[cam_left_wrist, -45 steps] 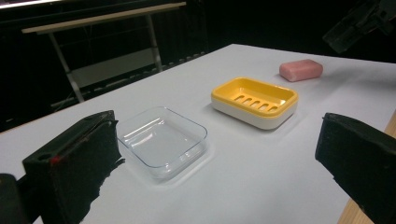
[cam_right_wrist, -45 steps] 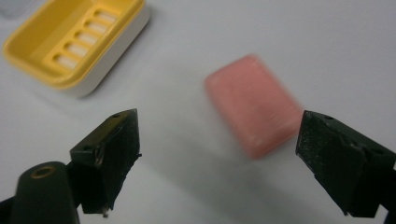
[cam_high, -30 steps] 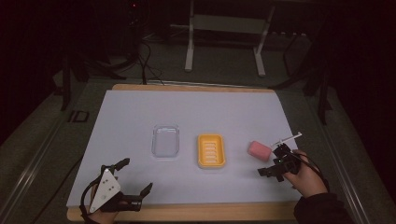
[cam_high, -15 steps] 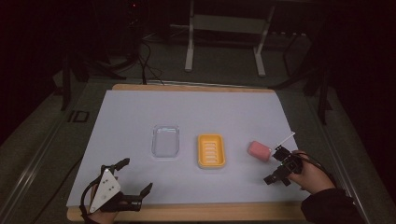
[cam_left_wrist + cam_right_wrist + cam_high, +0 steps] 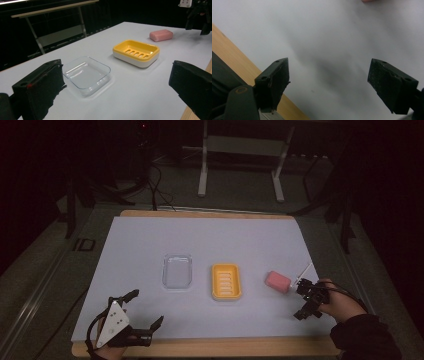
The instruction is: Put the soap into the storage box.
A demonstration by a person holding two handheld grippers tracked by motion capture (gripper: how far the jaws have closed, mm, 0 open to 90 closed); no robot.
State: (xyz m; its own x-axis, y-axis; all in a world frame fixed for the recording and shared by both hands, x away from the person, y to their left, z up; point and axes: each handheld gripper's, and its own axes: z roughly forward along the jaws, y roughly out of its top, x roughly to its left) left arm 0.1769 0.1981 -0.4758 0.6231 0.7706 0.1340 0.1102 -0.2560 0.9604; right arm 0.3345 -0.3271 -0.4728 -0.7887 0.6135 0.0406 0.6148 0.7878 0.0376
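Note:
A pink soap bar (image 5: 277, 281) lies on the white table cover (image 5: 200, 237), right of a yellow soap dish (image 5: 227, 281) and a clear dish (image 5: 178, 271). My right gripper (image 5: 299, 299) hovers just right of the soap without touching it. In the right gripper view its jaws (image 5: 333, 82) stand open over bare cover; they have just been closing a little, with nothing between them. My left gripper (image 5: 147, 307) rests open at the near left. In the left gripper view the clear dish (image 5: 86, 73), yellow dish (image 5: 136, 52) and soap (image 5: 161, 35) lie ahead of its empty gripper (image 5: 115, 95).
The table's wooden front edge (image 5: 200, 347) runs just behind both hands, and it shows beside the right jaw as the wood strip (image 5: 234, 55). A metal stand (image 5: 240, 150) is on the dark floor beyond the table's far side.
My right gripper has drifted slightly to the right, away from the soap, and turned a little. The left gripper and the three objects have stayed put.

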